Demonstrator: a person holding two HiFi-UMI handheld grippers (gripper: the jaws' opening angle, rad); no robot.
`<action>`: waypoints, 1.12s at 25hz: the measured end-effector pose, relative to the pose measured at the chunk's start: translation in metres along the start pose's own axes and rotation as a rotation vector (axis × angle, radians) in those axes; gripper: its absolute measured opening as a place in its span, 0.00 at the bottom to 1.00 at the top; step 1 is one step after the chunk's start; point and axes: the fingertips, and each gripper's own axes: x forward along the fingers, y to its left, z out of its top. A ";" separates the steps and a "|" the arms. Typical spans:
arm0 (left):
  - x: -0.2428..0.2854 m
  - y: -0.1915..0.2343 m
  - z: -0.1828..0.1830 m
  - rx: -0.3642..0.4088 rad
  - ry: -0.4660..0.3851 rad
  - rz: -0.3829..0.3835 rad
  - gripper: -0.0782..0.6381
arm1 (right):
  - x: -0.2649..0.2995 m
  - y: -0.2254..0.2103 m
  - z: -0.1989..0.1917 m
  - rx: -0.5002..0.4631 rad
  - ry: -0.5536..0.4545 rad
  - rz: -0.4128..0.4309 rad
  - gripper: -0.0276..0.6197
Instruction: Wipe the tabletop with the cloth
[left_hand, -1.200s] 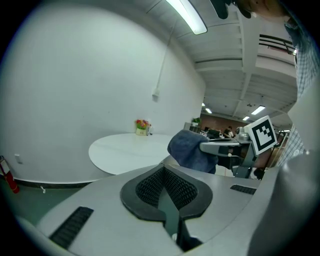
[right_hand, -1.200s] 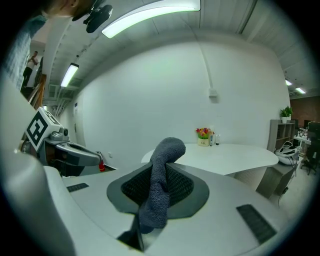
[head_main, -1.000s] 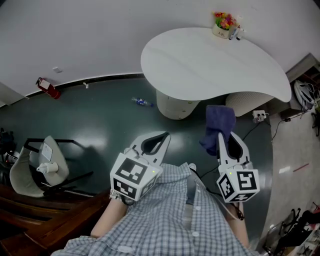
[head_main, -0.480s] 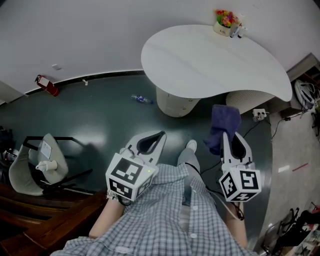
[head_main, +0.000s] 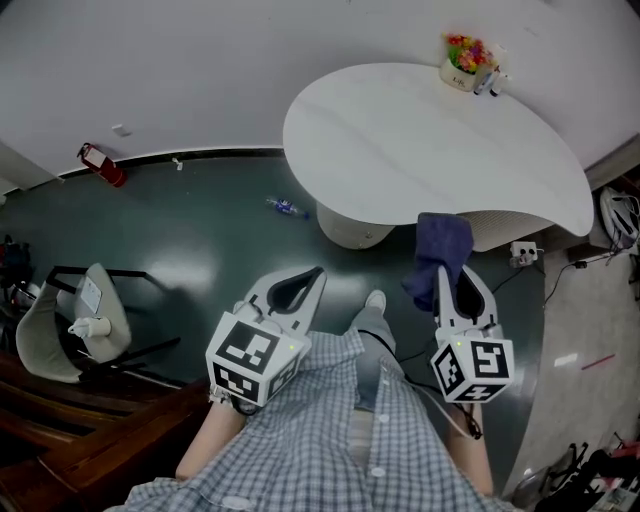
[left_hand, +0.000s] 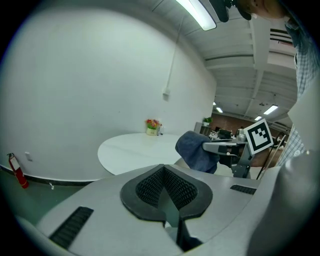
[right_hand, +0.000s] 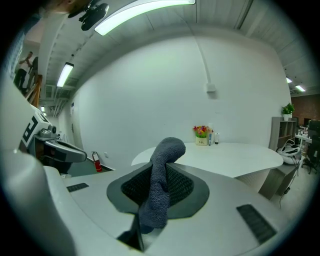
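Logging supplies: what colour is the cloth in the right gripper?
The cloth is dark blue; head view shows it best.

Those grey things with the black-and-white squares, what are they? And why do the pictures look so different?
They are two pinching tools called grippers, and a person holds one in each hand. The picture from above comes from a camera on the person's head. In it the left gripper is shut and empty, and the right gripper pinches a dark blue cloth. The two round pictures come from little cameras riding on each gripper, looking along its jaws. Ahead stands a white table with a small flower pot at its far edge. The cloth is not on the tabletop yet.
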 end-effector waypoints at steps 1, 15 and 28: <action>0.005 0.001 0.003 -0.002 0.001 0.009 0.12 | 0.006 -0.005 0.002 0.003 0.003 0.008 0.15; 0.105 0.003 0.058 -0.042 -0.006 0.073 0.12 | 0.083 -0.122 0.011 0.004 0.065 0.022 0.15; 0.175 -0.006 0.086 -0.090 -0.019 0.120 0.12 | 0.135 -0.250 0.000 -0.058 0.125 -0.060 0.15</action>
